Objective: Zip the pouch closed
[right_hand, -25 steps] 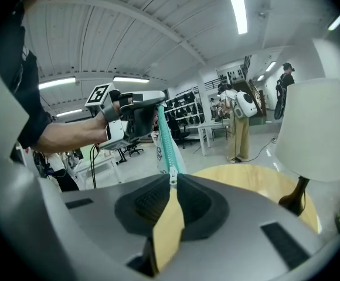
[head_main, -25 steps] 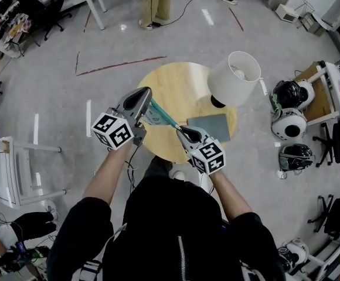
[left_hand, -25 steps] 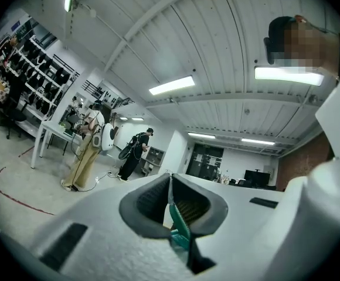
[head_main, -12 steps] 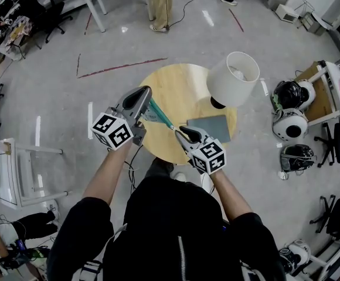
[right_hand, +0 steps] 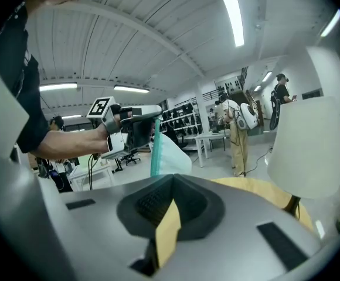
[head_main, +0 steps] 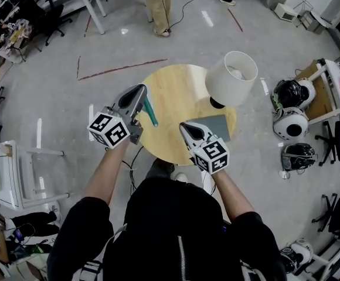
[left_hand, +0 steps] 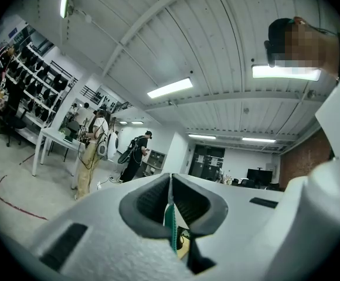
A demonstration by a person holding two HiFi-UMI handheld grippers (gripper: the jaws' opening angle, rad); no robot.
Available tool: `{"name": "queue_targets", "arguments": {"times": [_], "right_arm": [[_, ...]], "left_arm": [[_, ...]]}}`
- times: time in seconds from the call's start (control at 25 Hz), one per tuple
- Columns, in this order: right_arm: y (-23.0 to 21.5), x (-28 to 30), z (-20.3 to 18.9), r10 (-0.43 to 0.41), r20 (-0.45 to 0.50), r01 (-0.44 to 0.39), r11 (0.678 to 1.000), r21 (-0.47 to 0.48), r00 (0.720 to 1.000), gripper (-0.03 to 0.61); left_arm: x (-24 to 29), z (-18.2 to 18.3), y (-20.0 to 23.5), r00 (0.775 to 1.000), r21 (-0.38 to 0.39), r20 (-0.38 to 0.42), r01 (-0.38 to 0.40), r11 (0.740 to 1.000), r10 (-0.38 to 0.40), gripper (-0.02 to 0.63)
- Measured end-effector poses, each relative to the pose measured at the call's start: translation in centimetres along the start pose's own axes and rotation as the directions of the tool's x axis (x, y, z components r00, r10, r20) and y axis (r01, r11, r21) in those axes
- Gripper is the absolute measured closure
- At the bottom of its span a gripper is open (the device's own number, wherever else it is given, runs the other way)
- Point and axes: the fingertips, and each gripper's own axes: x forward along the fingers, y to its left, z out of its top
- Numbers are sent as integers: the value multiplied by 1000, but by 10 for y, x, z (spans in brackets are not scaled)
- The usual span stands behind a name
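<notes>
Over one round table (head_main: 176, 92), one teal pouch (head_main: 150, 112) clamped in left gripper (head_main: 142, 90); right gripper (head_main: 183, 126) closed, empty

In the head view the pouch (head_main: 150, 111) shows only as a teal strip beside the left gripper (head_main: 142, 89). Its zipper is too small to tell whether it is closed. In the left gripper view only a thin teal edge shows, pinched between the fingers (left_hand: 152, 204); the rest is hidden under the gripper's body. From above, the lamp (head_main: 231, 78) shade hides most of its stand, and the right gripper view cuts the shade off at the right. A standing person (head_main: 158, 4) is cut off at the legs by the top edge.
</notes>
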Motion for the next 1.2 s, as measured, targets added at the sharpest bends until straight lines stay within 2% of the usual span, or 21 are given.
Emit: {"name": "queue_targets", "arguments": {"times": [0.32,0.56,1.2], "right_arm": [[-12,-14,40,-51,57,56,995,-82,997,574],[-32,-27,73,-109,128,122,987,-100,986,575],[-43,-32,75,-135,133,150,983,-105,982,577]], "left_arm": [[3,8,-5,1000,9,12,-2,1000,2,598],[1,12,-4,1000,23,16,-10,1000,10,598],[-1,13,1,1000,44,5,-20,999,19,598]]}}
